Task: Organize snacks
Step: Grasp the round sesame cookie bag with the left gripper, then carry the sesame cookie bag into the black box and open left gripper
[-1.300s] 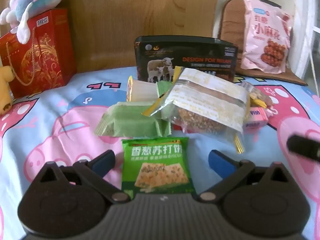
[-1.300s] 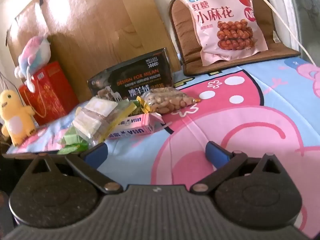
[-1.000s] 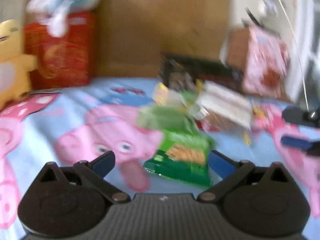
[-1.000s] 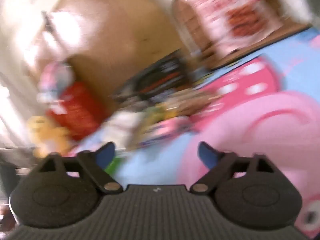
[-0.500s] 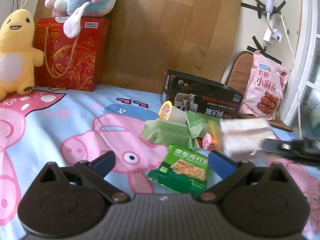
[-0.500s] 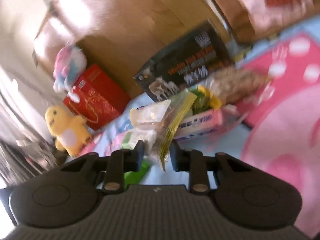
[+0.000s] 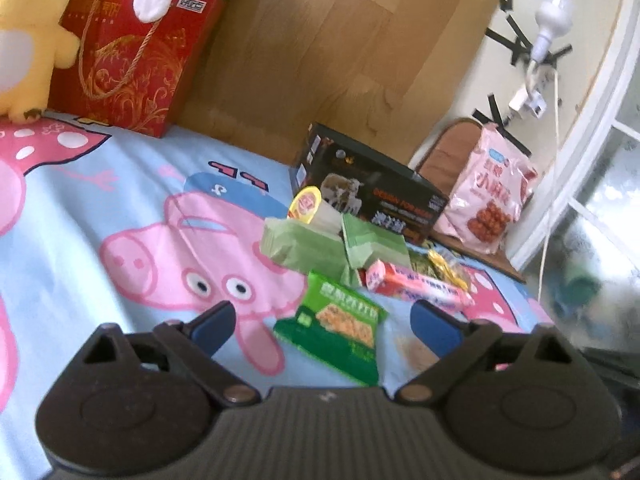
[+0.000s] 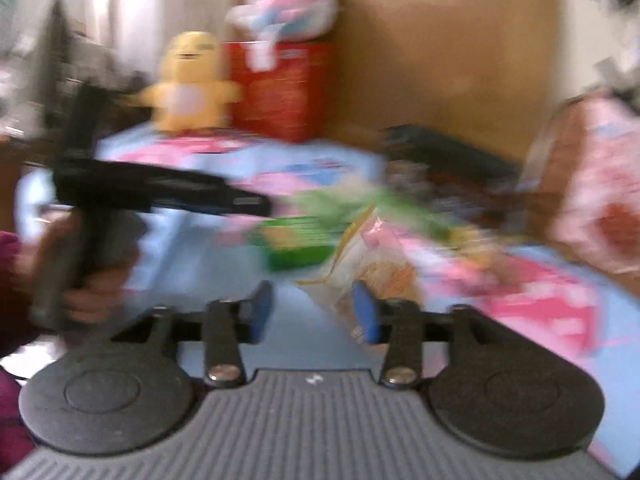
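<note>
- My left gripper [image 7: 322,322]: fingers spread, empty, hovering over the flat green cracker packet [image 7: 335,330] on the pink-pig blue bedsheet [image 7: 120,208].
- Snack heap [image 7: 360,248] beyond it, in front of the black printed carton [image 7: 372,196]: pale green wrapped packs, pink stick box. Still unsorted.
- My right gripper [image 8: 314,316]: blurred; fingers apart, clear crinkly bag of beige biscuits [image 8: 368,272] between them, apparently loose.
- Judgement: early; most snacks left.
</note>
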Demonstrator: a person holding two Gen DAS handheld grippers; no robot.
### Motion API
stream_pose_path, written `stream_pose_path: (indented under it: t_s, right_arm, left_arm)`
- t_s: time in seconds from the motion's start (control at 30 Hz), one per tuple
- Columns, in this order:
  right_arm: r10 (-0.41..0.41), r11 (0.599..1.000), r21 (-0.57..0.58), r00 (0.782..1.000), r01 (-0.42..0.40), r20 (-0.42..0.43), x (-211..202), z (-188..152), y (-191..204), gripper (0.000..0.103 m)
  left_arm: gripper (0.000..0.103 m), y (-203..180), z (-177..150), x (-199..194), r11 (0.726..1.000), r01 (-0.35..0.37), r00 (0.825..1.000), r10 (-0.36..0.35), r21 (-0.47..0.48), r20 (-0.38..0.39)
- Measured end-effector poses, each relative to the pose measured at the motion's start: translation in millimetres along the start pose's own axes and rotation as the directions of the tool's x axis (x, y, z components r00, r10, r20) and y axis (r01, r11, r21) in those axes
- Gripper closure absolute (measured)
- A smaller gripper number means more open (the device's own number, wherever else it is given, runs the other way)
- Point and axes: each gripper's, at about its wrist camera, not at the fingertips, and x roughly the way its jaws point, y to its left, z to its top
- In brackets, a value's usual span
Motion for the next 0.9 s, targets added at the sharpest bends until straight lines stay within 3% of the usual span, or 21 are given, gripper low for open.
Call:
stream_pose_path:
  t_s: [0.13,0.23,0.43,0.6,0.63,0.7,0.73,0.77,0.9]
  right_arm:
    - [0.026,0.997,0.07,0.999,-0.028,0.033,0.3,-1.8,-13.2,0.039]
    - [-0.023,0.991,0.135,1.0,0.022,0.005,7.9,-6.4,-33.6,0.034]
    - [-0.139,0.982,0.123,0.99,0.143,-0.038,19.2,-22.8,-38.1,0.034]
    - [-0.138,0.984,0.105,0.989,0.142,-0.047,28.7,-36.9,-31.4,0.034]
    - [-0.128,0.986,0.104,0.991,0.132,-0.047,35.5,-36.0,-32.7,0.034]
    - [-0.116,0.989,0.094,0.993,0.118,-0.027,37.2,-42.8,-28.9,0.037]
    - [-0.114,0.991,0.071,0.993,0.115,-0.021,40.4,-41.2,-24.9,0.054]
    - [-0.125,0.991,0.048,0.992,0.125,-0.011,41.4,-38.9,-21.2,0.057]
    - [-0.117,0.993,0.014,0.991,0.116,0.066,31.7,-29.6,-17.5,0.061]
  left_arm:
    - [0.007,-7.9,-2.7,-13.4,0.998,0.028,0.999,-0.026,0.065,-0.039]
    - [0.013,-20.1,-3.1,-9.0,0.993,0.063,0.995,-0.054,0.098,-0.089]
    - [0.033,-49.6,-6.4,27.7,0.981,0.161,0.958,-0.129,0.109,-0.257]
    - [0.035,-66.5,-12.1,47.9,0.98,0.15,0.95,-0.105,0.134,-0.295]
    - [0.039,-70.6,-13.1,49.6,0.978,0.156,0.947,-0.109,0.136,-0.301]
    - [0.044,-78.7,-14.1,50.0,0.977,0.148,0.948,-0.096,0.156,-0.303]
    - [0.047,-83.0,-14.6,47.4,0.975,0.136,0.954,-0.082,0.175,-0.289]
    - [0.047,-84.6,-11.1,43.8,0.974,0.136,0.956,-0.08,0.181,-0.283]
    - [0.047,-93.4,13.9,34.8,0.971,0.155,0.964,-0.108,0.181,-0.243]
